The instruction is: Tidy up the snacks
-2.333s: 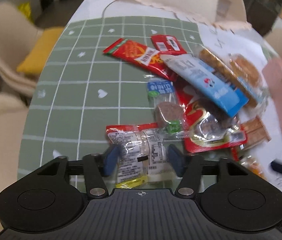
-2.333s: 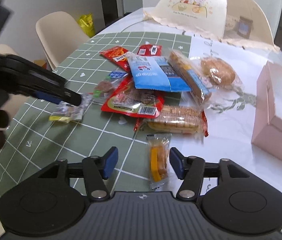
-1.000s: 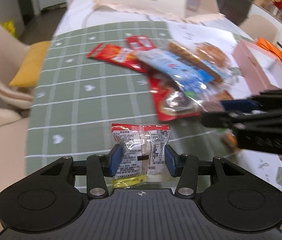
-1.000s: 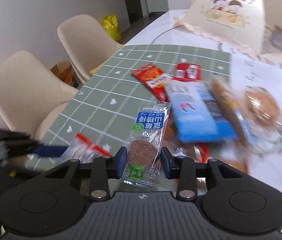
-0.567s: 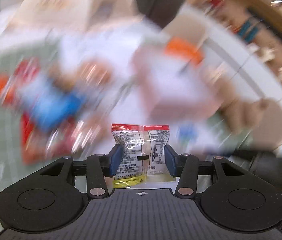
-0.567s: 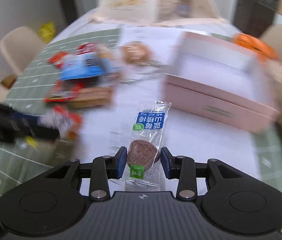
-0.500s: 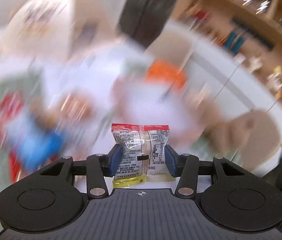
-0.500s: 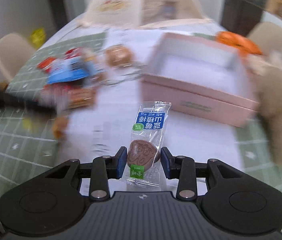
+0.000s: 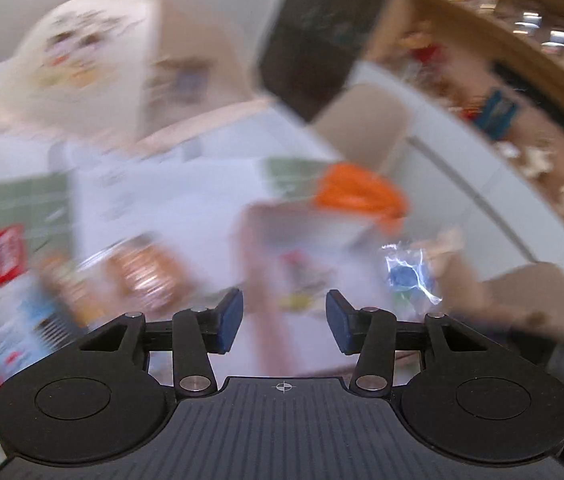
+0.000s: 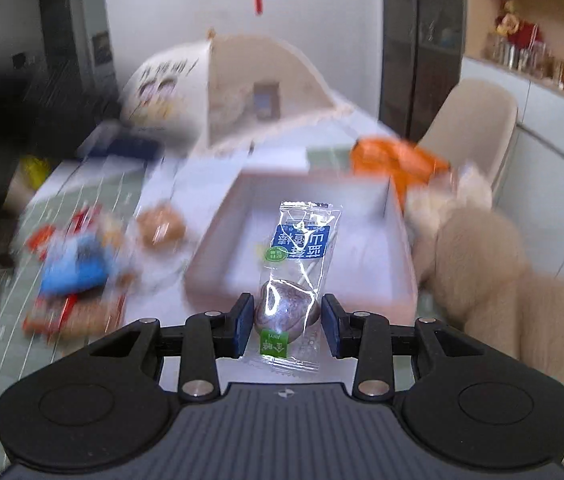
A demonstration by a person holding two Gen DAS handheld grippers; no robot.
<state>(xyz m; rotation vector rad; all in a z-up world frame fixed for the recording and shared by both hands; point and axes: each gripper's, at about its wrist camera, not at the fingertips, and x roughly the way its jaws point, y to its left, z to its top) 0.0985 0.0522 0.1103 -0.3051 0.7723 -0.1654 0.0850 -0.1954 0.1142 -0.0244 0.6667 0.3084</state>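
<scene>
The pink box (image 10: 314, 232) is seen open-topped on the bench (image 10: 154, 280), its pale floor largely bare and approachable from above. Its left flank is hemmed by a blurred heap of snack packets (image 10: 74, 268) and a round bun (image 10: 161, 227); an orange bag (image 10: 398, 164) and a fluffy tan toy (image 10: 494, 264) are pressed against its far-right corner and right wall.

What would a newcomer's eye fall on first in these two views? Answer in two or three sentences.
First, the clear-wrapped lollipop between the right gripper fingers, whose jaws are opening, just in front of the open pink box. Next, the left gripper stands open with nothing between its fingers. Blurred snack packets lie left of the box.
</scene>
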